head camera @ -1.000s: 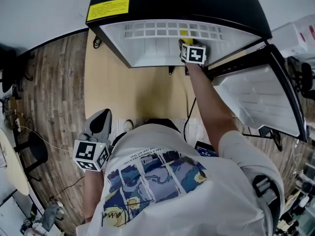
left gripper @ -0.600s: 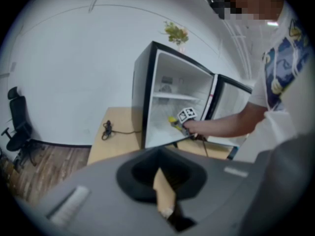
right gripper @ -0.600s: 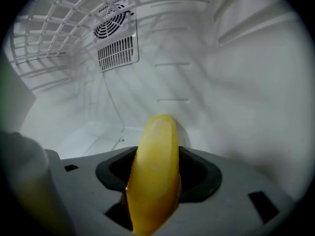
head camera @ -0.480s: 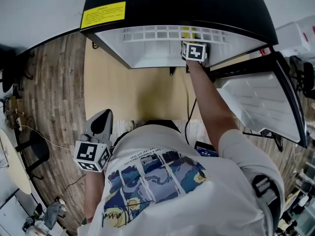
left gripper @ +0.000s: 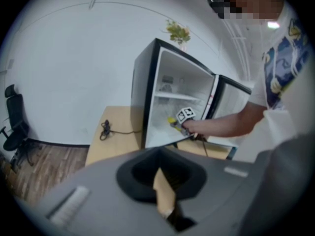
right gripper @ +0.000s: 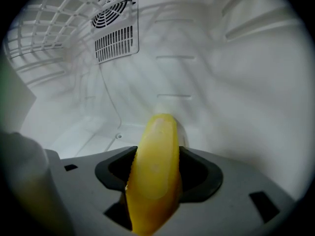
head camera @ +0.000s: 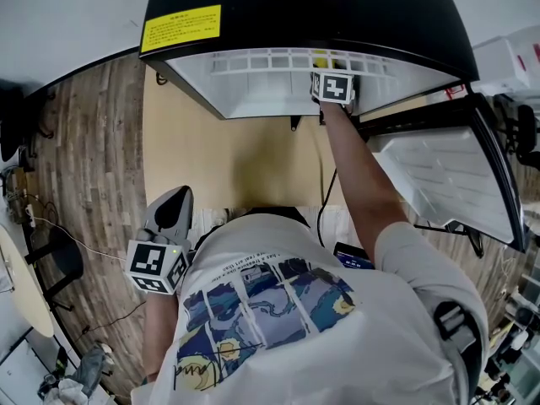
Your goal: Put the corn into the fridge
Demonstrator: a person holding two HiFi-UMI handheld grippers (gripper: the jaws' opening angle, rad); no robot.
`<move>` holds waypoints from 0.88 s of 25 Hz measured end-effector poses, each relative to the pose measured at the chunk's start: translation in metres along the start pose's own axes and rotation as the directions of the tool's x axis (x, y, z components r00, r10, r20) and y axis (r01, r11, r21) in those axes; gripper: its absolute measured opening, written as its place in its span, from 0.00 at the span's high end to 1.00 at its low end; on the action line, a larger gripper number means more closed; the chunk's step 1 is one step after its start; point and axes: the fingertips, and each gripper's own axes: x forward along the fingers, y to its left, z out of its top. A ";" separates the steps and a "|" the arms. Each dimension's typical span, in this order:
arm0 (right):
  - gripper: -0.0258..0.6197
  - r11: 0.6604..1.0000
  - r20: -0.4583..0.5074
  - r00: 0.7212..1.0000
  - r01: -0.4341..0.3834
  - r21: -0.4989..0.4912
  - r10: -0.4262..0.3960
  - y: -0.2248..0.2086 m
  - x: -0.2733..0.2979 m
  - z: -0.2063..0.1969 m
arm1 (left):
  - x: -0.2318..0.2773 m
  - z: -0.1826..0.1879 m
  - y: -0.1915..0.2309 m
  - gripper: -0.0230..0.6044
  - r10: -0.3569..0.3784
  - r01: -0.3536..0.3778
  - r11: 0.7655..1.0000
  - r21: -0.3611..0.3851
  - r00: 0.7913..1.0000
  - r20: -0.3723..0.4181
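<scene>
**Reaching into an open fridge, seen from above**

The right gripper [head camera: 331, 81] extends into a black fridge [head camera: 295, 7] with a white interior. Yellow corn [head camera: 320, 57] shows at its tip. The door [head camera: 439, 171] stands open at right. The left gripper [head camera: 173, 205] hangs low beside the person's shirt [head camera: 278, 310].

Past the corn [right gripper: 156, 146] in the right gripper [right gripper: 151, 195], bare fridge floor [right gripper: 78, 127] opens toward 12 o'clock, bounded by the vent grille [right gripper: 114, 41] at 11 and the side wall [right gripper: 256, 102] at 3.
</scene>
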 end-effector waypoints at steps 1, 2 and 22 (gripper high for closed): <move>0.57 1.000 0.000 1.000 0.000 0.000 0.000 0.000 0.000 0.000 | 0.000 0.000 0.001 0.95 -0.003 0.003 1.000 0.002 1.000 -0.001; 0.57 1.000 0.001 1.000 0.000 0.000 0.000 0.000 0.000 0.000 | 0.000 0.000 0.001 0.95 -0.007 0.007 1.000 0.004 1.000 -0.002; 0.55 1.000 0.030 1.000 0.009 0.007 -0.009 0.010 -0.048 -0.018 | 0.000 -0.001 0.008 0.95 -0.141 0.141 0.987 0.074 0.990 -0.006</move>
